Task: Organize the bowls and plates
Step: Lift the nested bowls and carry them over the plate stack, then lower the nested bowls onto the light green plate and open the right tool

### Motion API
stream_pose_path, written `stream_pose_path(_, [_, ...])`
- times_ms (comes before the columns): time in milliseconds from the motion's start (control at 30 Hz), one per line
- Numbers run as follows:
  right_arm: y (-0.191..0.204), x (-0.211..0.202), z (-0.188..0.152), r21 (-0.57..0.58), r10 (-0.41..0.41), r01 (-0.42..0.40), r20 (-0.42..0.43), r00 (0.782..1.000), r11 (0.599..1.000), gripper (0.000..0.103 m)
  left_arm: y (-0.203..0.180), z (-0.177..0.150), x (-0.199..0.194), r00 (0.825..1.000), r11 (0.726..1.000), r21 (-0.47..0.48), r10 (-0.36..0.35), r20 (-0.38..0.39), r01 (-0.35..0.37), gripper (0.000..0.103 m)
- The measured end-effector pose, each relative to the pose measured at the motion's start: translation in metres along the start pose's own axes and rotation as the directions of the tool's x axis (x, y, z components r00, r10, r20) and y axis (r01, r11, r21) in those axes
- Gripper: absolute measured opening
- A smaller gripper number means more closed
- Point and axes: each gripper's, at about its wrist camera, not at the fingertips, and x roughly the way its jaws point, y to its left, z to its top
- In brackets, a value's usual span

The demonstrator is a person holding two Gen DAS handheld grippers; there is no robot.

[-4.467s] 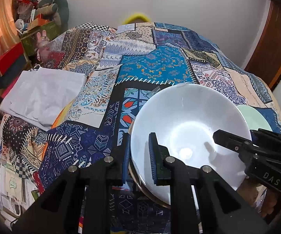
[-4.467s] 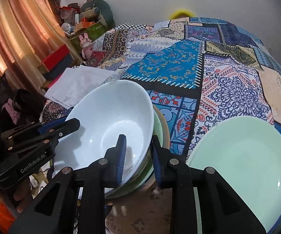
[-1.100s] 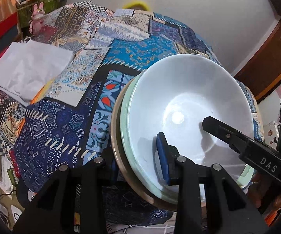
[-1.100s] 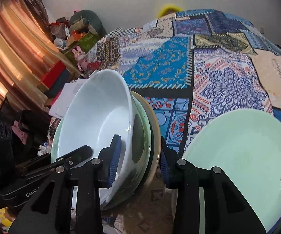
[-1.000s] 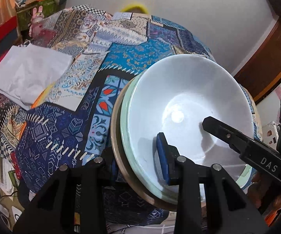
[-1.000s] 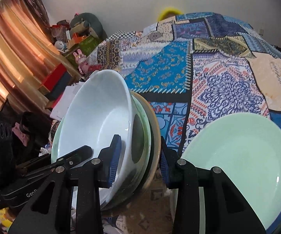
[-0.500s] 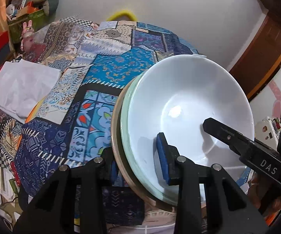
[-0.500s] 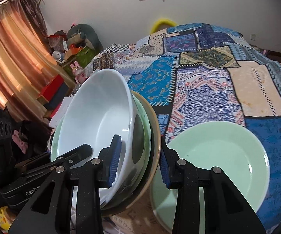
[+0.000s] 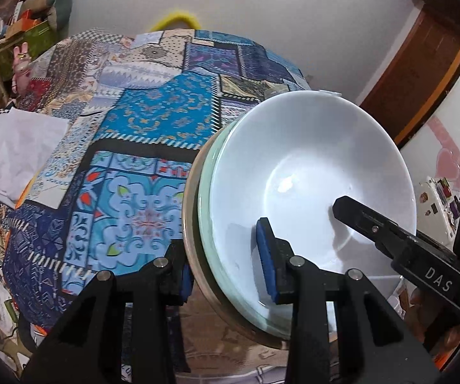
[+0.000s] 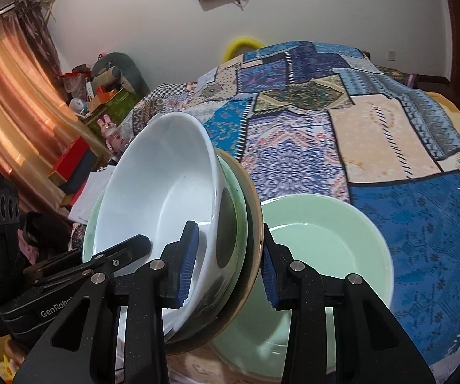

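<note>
White bowl [image 9: 309, 172] nested in 2 plates, stack tilted on edge, mouth facing left gripper [image 9: 226, 256]. Both left and right gripper [image 10: 226, 256] clamp its rims above quilt [image 10: 373, 147], beside green plate [image 10: 325, 249].

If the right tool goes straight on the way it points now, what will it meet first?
The right tool already clamps the stacked bowls' rim. Straight on, the stack would probably meet the patchwork bedspread first; the green plate lies just right of that line. Depth is unclear.
</note>
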Motion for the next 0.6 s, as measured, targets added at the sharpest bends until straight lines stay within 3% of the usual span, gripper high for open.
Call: stream_pose_path(600, [-0.050,-0.022,-0.010,0.077,-0.040,0.040,0.002,0.999,0.996,0.033,-0.052,0.000,0.028,0.998,0.996,0.078,-0.028,-0.062,0.033,0.035])
